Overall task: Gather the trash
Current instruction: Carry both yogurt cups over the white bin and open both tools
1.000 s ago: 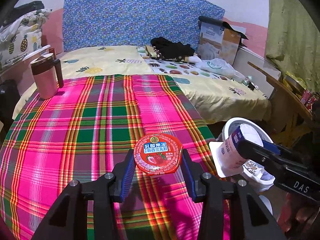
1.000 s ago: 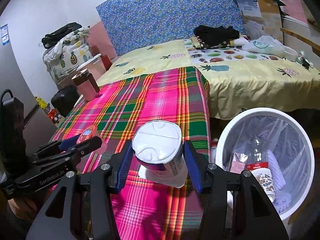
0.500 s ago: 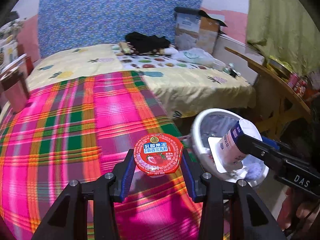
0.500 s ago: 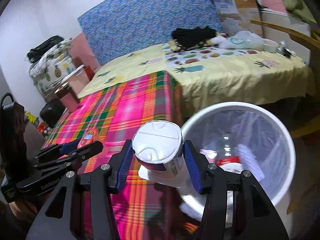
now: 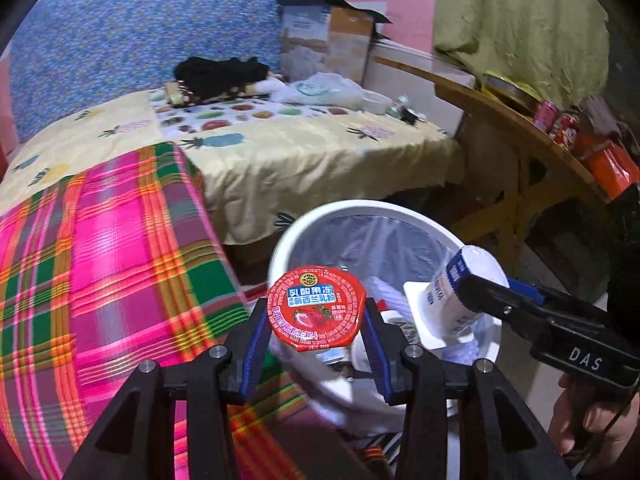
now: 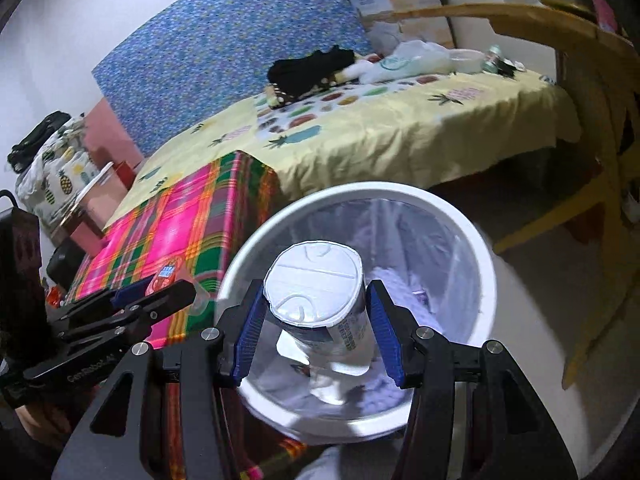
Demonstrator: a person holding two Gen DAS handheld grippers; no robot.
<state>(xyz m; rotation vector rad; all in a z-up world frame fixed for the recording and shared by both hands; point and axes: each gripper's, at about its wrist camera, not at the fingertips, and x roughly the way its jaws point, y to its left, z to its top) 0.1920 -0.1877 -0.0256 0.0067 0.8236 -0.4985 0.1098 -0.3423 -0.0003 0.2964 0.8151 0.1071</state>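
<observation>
On the left lies a bright checked cloth (image 5: pixel 100 264) in pink, green and orange. Behind it is a yellow sheet (image 5: pixel 300 148) with fruit pictures, and a pile of black clothes (image 5: pixel 220 74) sits on that sheet.

The left gripper (image 5: pixel 316 344) holds a small red jelly cup (image 5: pixel 316 308) between its blue pads, squeezing it from both sides. The cup hangs in the air at the near edge of the white trash bin (image 5: pixel 280 248).

The bin has a clear bag inside with some trash at the bottom.

Farther right, the right gripper (image 6: pixel 316 332) holds a white yogurt cup (image 6: pixel 320 296) tight between its pads. This cup hangs right over the open bin. At the far right stands a wooden table (image 5: pixel 520 128) with red cans (image 5: pixel 556 120) on top.
</observation>
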